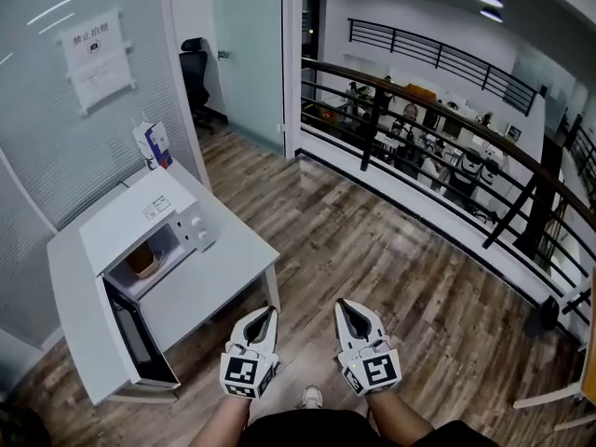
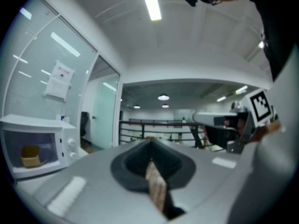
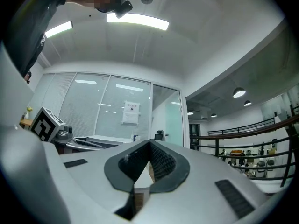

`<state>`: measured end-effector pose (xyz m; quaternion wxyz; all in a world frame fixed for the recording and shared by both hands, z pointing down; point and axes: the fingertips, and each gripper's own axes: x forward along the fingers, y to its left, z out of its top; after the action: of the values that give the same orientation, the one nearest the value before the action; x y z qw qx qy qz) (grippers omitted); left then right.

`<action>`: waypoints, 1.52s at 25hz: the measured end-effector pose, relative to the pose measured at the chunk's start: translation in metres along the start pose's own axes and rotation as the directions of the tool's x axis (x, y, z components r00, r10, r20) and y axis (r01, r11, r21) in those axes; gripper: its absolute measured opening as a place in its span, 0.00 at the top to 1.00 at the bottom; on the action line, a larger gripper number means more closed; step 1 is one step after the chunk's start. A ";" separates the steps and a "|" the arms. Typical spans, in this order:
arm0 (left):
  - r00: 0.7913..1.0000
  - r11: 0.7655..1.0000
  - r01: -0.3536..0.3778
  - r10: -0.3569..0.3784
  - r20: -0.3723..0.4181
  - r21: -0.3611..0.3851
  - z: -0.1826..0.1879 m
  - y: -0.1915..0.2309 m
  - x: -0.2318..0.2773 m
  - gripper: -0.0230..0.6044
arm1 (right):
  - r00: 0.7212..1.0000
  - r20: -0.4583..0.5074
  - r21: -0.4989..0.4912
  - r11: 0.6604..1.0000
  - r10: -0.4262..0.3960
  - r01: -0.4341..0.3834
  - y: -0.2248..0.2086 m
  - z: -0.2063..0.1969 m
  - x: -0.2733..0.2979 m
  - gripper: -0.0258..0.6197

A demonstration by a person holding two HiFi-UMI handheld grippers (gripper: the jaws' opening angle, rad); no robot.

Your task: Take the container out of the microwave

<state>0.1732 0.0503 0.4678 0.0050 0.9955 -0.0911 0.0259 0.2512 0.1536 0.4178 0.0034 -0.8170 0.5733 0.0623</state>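
With left tool (image 1: 271,310) and right tool (image 1: 342,304) both clenched empty, swing toward the open microwave (image 1: 130,222) left of them, unclenching before reaching its container (image 1: 142,263).

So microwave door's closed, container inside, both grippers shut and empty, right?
No, the microwave door is open; the head view shows it swung out. The container is inside, and the left gripper and right gripper are both shut and empty.
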 end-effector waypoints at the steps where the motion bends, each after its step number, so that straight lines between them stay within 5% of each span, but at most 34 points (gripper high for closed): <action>1: 1.000 1.000 -0.017 0.017 -0.001 0.000 0.000 0.003 0.004 0.95 | 1.000 0.002 0.003 1.000 0.017 -0.017 -0.003 -0.001 0.006 0.96; 8: 0.988 0.988 -0.155 0.155 -0.014 -0.015 0.000 0.024 0.008 0.95 | 0.990 0.012 0.028 0.990 0.139 -0.140 -0.011 -0.009 0.046 0.96; 19: 0.935 0.935 -0.354 0.353 -0.031 -0.023 -0.009 0.099 -0.008 0.95 | 0.944 0.037 0.065 0.941 0.329 -0.331 0.039 -0.022 0.127 0.96; 38: 0.878 0.875 -0.477 0.478 -0.007 -0.086 -0.012 0.278 -0.018 0.95 | 0.870 0.013 0.019 0.870 0.493 -0.493 0.153 -0.028 0.293 0.96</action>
<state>0.1049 -0.2193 0.4806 0.0400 0.9412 -0.3350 0.0151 0.2088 -0.1755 0.4247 -0.0014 -0.6436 0.7631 0.0582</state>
